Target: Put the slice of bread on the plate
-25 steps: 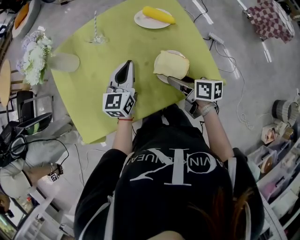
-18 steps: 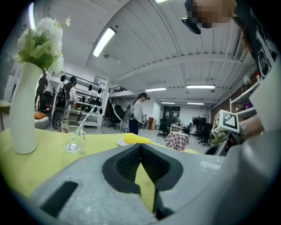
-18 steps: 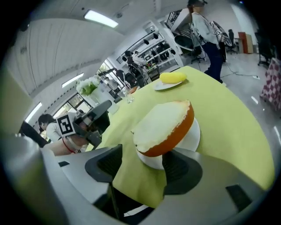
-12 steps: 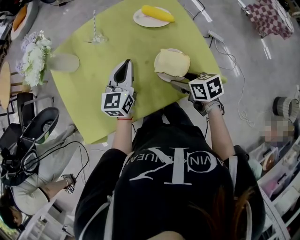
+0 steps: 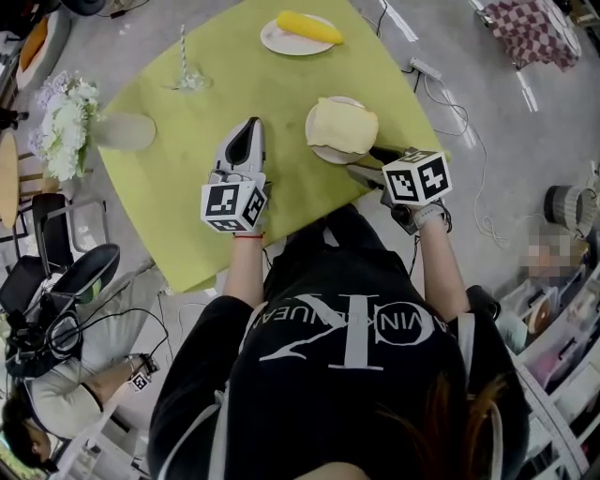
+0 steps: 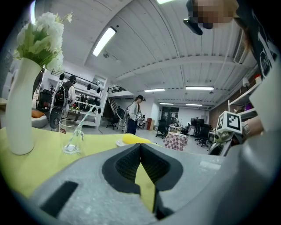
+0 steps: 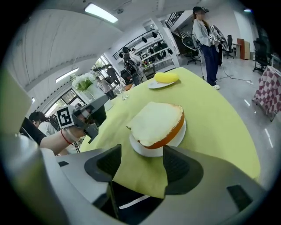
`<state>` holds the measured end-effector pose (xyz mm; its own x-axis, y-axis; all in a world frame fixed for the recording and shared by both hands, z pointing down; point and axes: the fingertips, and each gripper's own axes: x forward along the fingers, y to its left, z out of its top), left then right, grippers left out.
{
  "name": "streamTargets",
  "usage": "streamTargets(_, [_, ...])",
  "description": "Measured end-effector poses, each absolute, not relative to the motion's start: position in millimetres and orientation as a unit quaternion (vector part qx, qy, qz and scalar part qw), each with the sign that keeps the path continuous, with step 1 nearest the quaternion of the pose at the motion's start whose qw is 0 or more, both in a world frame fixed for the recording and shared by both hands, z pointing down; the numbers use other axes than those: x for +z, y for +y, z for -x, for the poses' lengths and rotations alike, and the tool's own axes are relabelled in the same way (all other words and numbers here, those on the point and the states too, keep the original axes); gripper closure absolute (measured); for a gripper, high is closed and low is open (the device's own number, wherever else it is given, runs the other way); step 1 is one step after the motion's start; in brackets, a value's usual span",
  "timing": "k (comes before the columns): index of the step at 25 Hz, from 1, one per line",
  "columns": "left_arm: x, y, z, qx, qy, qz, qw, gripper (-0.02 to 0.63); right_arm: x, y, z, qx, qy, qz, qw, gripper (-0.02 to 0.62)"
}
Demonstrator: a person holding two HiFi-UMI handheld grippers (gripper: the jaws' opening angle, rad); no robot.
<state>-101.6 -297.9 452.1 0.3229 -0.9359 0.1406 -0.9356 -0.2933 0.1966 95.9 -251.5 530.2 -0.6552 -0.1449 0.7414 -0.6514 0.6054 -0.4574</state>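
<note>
Head view: bread point(image 5: 343, 125) lies on plate point(image 5: 322, 154), at the right of the green table point(image 5: 272, 89). Right tool point(image 5: 367, 161): jaws spread wide, nothing between them, tips just short of the plate. Left tool point(image 5: 251, 127): jaws pressed together, empty, over the table left of the plate. Far side: second plate point(image 5: 281, 39) with yellow item point(image 5: 309, 27); glass point(image 5: 190, 80); vase point(image 5: 127, 131).

A grey floor point(image 5: 487, 112), a white ceiling point(image 6: 175, 52) with strip lights point(image 6: 104, 41), shelving point(image 6: 85, 107) at the far wall
</note>
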Motion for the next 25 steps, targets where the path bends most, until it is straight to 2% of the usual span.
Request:
streamTargets(8, [449, -304, 93, -0.003, -0.572, -0.812, 0.119, 0.601, 519, -254, -113, 0.375, -0.833, -0.266, 0.309, 0.309])
streamTargets(20, [437, -303, 90, -0.006, -0.571, -0.814, 0.109, 0.601, 484, -284, -115, 0.289, -0.872, -0.311, 0.245, 0.593])
streamTargets(25, [428, -299, 92, -0.008, -0.578, -0.810, 0.101, 0.601, 463, -294, -111, 0.257, -0.891, -0.319, 0.198, 0.594])
